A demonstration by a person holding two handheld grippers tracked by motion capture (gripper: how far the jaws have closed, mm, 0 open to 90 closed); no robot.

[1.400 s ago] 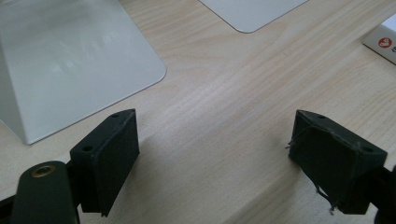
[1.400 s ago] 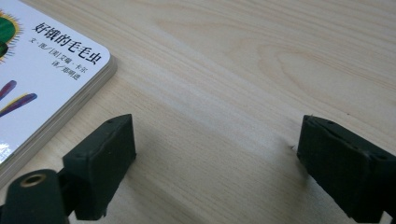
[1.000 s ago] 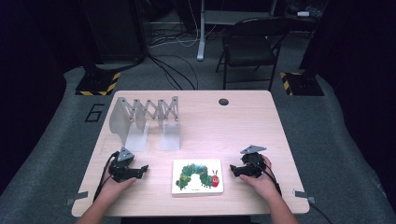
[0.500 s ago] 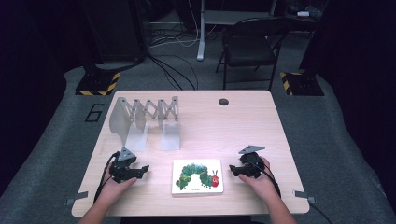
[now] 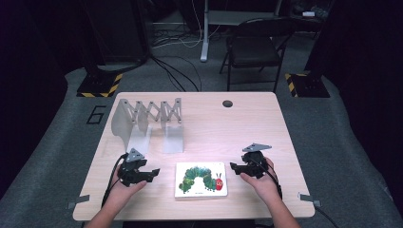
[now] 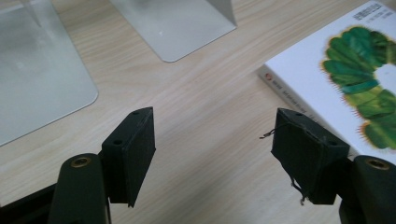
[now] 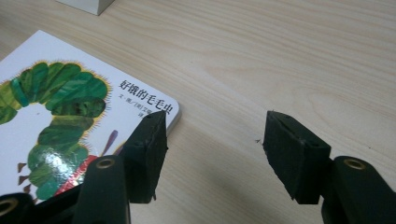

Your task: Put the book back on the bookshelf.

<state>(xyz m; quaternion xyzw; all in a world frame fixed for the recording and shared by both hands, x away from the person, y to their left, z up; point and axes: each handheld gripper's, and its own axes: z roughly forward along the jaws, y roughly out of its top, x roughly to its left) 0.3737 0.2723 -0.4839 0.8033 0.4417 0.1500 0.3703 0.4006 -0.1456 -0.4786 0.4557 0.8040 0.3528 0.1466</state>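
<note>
Book (image 5: 200, 179) lies flat on the counter (image 5: 237, 128) near the front edge, midway between the two hands, cover up: white ground, green caterpillar with a red head, a line of black characters along one edge. Nothing rests on it.

Left claw (image 5: 153, 172) sits just beside the book's left edge, pointing toward it, apart from it. In the left gripper view (image 6: 212, 144) the jaws stand apart with bare wood between the pads; the book's corner (image 6: 336, 74) lies past the right-hand jaw. Jaws have just been closing somewhat; nothing between them.

Right claw (image 5: 234, 166) sits just beside the book's right edge, pointing toward it. In the right gripper view (image 7: 215, 154) the jaws stand apart; one jaw overlaps the book's rounded corner (image 7: 70, 107) in the picture, the other is over bare wood. Whether that pad touches the cover: cannot tell. Jaws have just been closing; no pad pressing on the book.

Farther back on the left half of the counter: an expandable metal book rack (image 5: 147, 118), upright, scissor links along its back, flat grey base plates (image 6: 42, 74) reaching toward the left claw. A dark round grommet hole (image 5: 227, 103) near the far edge. Beyond the counter, a black folding chair (image 5: 254, 47) on grey floor.
</note>
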